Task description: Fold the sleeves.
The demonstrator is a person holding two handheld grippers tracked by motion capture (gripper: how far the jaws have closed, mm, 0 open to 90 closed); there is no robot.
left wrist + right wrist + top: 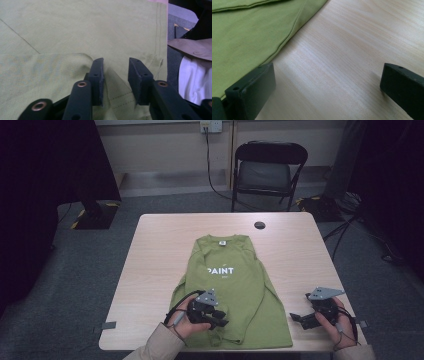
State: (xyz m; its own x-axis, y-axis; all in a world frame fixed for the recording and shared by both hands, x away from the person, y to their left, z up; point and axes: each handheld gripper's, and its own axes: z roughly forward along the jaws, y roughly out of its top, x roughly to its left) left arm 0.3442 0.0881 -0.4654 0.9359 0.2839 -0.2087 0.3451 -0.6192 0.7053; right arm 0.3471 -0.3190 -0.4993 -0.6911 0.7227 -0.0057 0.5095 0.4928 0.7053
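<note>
Left jaws: parted a little on the left gripper (115, 82), set astride a raised fold of the shirt (230, 285) near its hem; nothing is pinched yet.
Right jaws: spread wide on the right gripper (327, 92), held low over bare table (352, 50) just beside the shirt's edge.
Shirt: laid flat, collar away from the person, sleeves folded in.
Risk, left: only the top layer may be caught, so the fold would slip out.
Risk, right: the edge may be missed and wood scraped.
Risk, both: uneven pulls would skew the cloth.
</note>
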